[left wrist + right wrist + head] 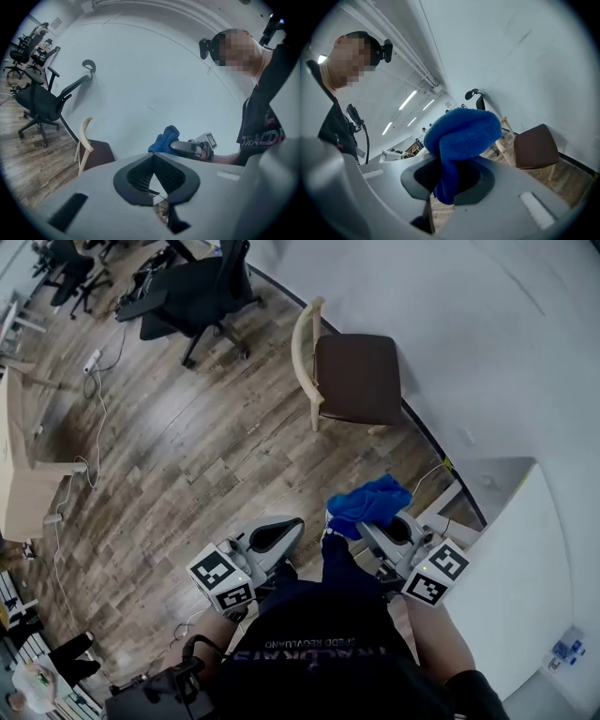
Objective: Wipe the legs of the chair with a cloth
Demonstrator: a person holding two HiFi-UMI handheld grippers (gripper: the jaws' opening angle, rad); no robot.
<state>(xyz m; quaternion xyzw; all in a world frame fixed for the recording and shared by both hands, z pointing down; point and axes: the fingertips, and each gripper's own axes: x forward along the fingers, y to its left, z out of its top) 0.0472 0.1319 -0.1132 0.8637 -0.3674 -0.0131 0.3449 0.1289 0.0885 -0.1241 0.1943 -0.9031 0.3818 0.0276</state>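
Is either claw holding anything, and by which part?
The right claw grips the blue cloth by a lower fold; the rest bunches above the jaws. The left claw is shut on nothing.

Head view: high overhead, facing steeply down onto the brown wood-plank floor (187, 456). Left gripper view: looks along the left tongs (157, 180), facing sideways toward the right tongs (177, 146). Right gripper view: tilted upward, close behind the bunched blue terry cloth (461, 136). Shared by all three: the pale-framed wooden chair with a brown seat (356, 379), well ahead.
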